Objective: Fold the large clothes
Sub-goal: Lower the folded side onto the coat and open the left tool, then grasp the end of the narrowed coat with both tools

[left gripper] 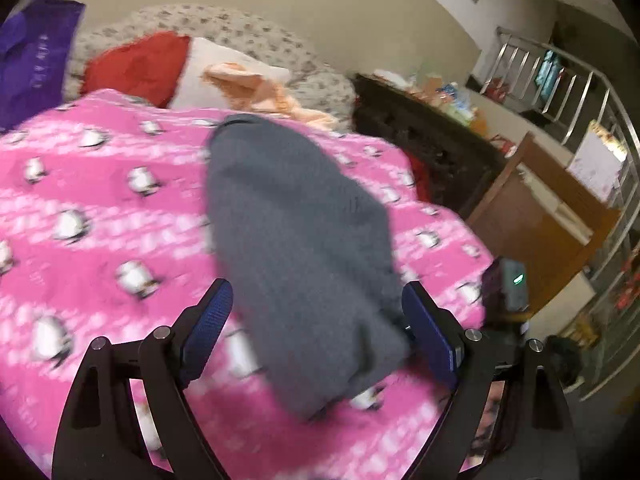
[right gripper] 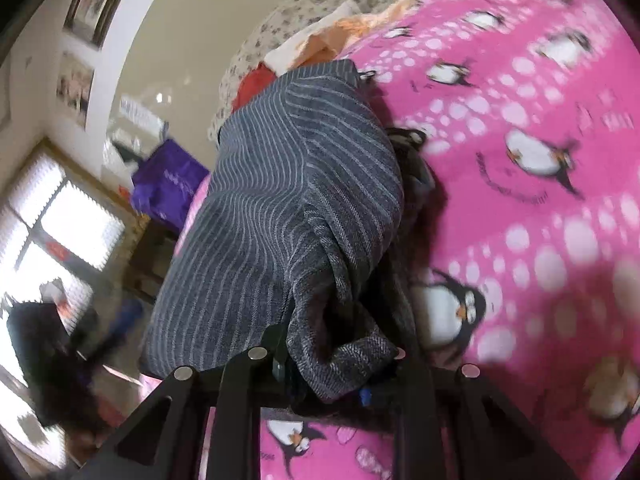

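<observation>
A grey knitted garment lies in a long strip on the pink penguin blanket. My left gripper hovers over its near end, open, with the cloth lying between the blue pads; the left pad stands apart from the cloth and the right one is at its edge. In the right wrist view the same garment, grey with thin pale stripes, hangs bunched over the blanket. My right gripper is shut on a bunched fold of it, and the cloth hides the fingertips.
At the head of the bed lie a red pillow, a white pillow and a peach cloth. A purple bag stands at the left. A dark cabinet, a wooden board and a metal rail line the right side.
</observation>
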### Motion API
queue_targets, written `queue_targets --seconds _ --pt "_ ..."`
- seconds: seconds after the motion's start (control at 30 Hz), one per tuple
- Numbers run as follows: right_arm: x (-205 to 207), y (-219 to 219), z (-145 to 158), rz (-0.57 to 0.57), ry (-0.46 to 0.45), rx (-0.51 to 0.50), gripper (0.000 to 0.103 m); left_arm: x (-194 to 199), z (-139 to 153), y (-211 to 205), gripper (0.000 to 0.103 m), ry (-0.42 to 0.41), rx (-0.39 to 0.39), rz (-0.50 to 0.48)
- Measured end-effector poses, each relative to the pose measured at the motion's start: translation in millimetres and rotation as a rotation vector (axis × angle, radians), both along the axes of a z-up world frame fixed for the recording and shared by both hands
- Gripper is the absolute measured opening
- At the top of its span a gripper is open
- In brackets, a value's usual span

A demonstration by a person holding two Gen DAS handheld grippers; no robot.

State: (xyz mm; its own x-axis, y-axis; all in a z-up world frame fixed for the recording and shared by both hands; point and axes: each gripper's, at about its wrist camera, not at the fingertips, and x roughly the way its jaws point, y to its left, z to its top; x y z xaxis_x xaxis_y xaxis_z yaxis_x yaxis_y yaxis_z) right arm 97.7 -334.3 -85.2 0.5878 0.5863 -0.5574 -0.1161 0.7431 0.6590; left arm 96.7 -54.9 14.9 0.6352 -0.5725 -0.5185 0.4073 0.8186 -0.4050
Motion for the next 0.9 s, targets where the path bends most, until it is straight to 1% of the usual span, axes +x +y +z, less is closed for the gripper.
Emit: queue_targets --seconds 0.03,0.07,0.1,0.17,0.2,0.23,0.27,0.33,0.43,0.53,0.57,0.6,0.63,0.67,0.7,0.73,0.77,0.8,0.83,0.87,0.9 --pt "2.0 2.3 3.0 0.022 -0.005 -0.031 0.02 11.1 -4.1 -10.5 0.067 0.03 0.026 -0.026" --pt "3.9 3.2 5.7 0.045 -0.004 -0.057 0.021 16.2 -9.5 -17.5 0.038 0.048 0.07 -0.033" --pt "4.3 2.2 8.0 0.056 -0.003 -0.068 0.021 19.4 -22.3 -25.7 0.031 0.072 0.126 -0.043" --pt "4.5 2.1 12.1 0.064 -0.001 -0.104 0.023 12.7 -42.3 -32.2 0.031 0.057 0.206 -0.044" --pt "2.5 0.5 14.8 0.066 -0.001 -0.109 0.026 8.7 -54.6 -31.5 0.031 0.052 0.232 -0.042" --pt "1.1 -1.3 16.2 0.063 0.0 -0.109 0.029 4.0 -63.5 -28.5 0.031 0.028 0.237 -0.04" --pt "-3.8 -1.6 21.4 0.058 -0.002 -0.129 0.033 0.2 -66.3 -25.4 0.031 0.008 0.227 -0.037" --pt "-11.2 2.0 35.3 0.053 -0.024 -0.185 0.034 1.7 -66.2 -23.5 0.031 0.024 0.206 -0.031" --pt "-29.0 9.2 67.9 0.004 -0.099 -0.308 0.035 1.1 -68.7 -24.9 0.031 0.013 0.215 -0.039" --pt "-51.5 20.3 103.5 -0.114 -0.233 -0.407 0.037 0.3 -70.2 -22.4 0.031 0.015 0.202 -0.043" --pt "-57.2 27.0 114.3 -0.147 -0.283 -0.426 0.038 -0.2 -70.5 -23.2 0.031 0.009 0.21 -0.043" --pt "-58.3 34.4 120.5 -0.153 -0.31 -0.427 0.038 0.9 -69.5 -22.6 0.031 0.008 0.213 -0.04" --pt "-54.6 45.1 123.6 -0.135 -0.325 -0.425 0.038 -0.5 -68.1 -22.9 0.031 0.006 0.216 -0.039" --pt "-47.2 56.0 119.3 -0.093 -0.31 -0.427 0.033 -2.0 -67.6 -22.2 0.031 0.005 0.218 -0.037" --pt "-34.6 66.2 111.6 -0.082 -0.271 -0.452 0.028 -3.8 -66.1 -21.8 0.031 0.003 0.223 -0.032" --pt "-24.2 69.9 98.8 -0.079 -0.221 -0.477 0.028 -5.0 -66.1 -21.0 0.031 0.002 0.228 -0.022" --pt "-8.8 72.1 74.1 -0.072 -0.133 -0.509 0.025 -5.8 -66.5 -19.1 0.031 0.002 0.229 -0.012" --pt "0.5 71.4 52.6 -0.062 -0.066 -0.519 0.025 -7.9 -66.7 -18.7 0.031 0.004 0.227 -0.008" --pt "7.2 69.5 25.5 -0.035 -0.024 -0.484 0.026 -8.9 -67.8 -17.2 0.031 0.009 0.229 0.001" --pt "3.0 68.3 21.9 -0.032 -0.084 -0.477 0.026 -9.8 -68.0 -17.5 0.031 0.01 0.23 0.004" --pt "0.8 70.7 19.6 -0.009 -0.13 -0.515 0.025 -9.6 -68.1 -17.6 0.031 0.012 0.233 0.005"
